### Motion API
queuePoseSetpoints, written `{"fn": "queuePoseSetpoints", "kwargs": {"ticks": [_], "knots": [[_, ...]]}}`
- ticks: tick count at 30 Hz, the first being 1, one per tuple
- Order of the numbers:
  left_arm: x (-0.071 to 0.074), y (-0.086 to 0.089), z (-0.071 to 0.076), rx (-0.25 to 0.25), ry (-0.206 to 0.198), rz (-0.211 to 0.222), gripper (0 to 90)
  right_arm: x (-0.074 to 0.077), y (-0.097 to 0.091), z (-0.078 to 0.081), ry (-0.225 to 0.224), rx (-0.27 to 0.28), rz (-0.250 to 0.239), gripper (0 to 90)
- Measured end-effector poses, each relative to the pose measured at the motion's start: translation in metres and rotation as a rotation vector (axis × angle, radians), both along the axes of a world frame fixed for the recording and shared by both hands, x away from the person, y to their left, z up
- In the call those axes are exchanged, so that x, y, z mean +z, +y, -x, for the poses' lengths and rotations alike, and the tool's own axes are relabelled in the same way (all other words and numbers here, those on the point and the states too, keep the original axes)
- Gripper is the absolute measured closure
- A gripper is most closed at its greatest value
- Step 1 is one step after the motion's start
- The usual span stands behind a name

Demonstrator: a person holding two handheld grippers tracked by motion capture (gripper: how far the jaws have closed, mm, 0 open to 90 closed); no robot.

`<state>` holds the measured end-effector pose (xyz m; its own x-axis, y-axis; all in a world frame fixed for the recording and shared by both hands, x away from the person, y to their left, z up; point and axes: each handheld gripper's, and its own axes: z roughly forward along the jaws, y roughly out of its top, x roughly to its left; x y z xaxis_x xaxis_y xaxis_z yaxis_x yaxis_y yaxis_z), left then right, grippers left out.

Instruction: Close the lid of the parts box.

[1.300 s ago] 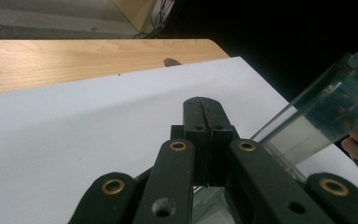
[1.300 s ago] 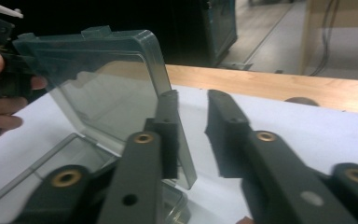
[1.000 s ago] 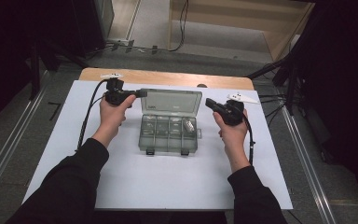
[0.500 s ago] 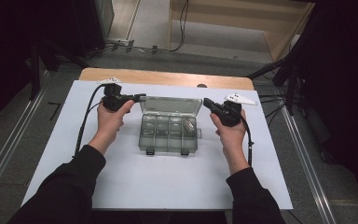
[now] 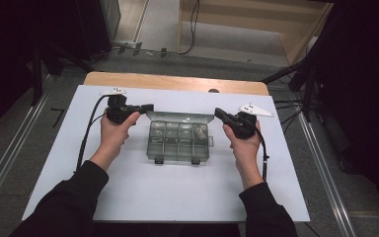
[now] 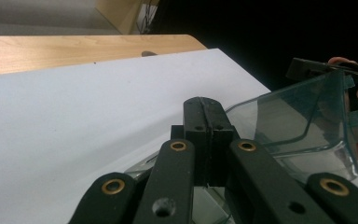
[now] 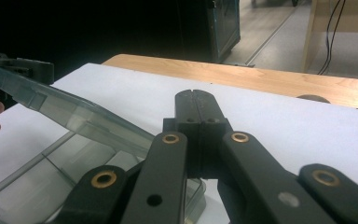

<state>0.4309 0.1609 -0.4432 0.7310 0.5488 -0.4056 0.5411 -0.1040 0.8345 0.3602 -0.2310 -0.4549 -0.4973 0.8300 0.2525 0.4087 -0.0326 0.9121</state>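
Note:
A clear grey compartment box [image 5: 177,147] lies mid-table with its lid [image 5: 180,117] raised and tilted toward the person. My left gripper [image 5: 148,106] is shut, and its tip sits at the lid's back left corner. My right gripper [image 5: 218,113] is shut at the lid's back right corner. In the left gripper view the shut jaws [image 6: 204,105] stand just left of the transparent lid [image 6: 303,116]. In the right gripper view the shut jaws [image 7: 196,98] stand right of the lid [image 7: 74,114], above the box base [image 7: 42,186]. Nothing is between either pair of jaws. A small pale part [image 5: 198,131] lies in one compartment.
The box rests on a white sheet [image 5: 128,197] laid over a wooden table [image 5: 177,81]. The sheet has free room in front of the box and on both sides. A black cable [image 5: 86,133] trails from the left gripper. Floor rails run along both sides of the table.
The lid has tipped forward and down toward the box base. The left gripper has slid slightly toward the person with it. The right gripper has barely moved.

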Motion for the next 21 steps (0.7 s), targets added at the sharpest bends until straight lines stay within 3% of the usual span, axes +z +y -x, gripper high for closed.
{"fn": "queuePoseSetpoints", "kwargs": {"ticks": [12, 21], "knots": [[0.001, 0.003, 0.021, -0.019, -0.024, 0.025, 88.9, 0.001, 0.003, 0.021, -0.031, 0.011, 0.019, 87.9], [-0.004, 0.005, 0.048, -0.025, -0.062, 0.013, 88.9, -0.004, 0.007, 0.038, -0.041, 0.009, 0.026, 87.9]]}}
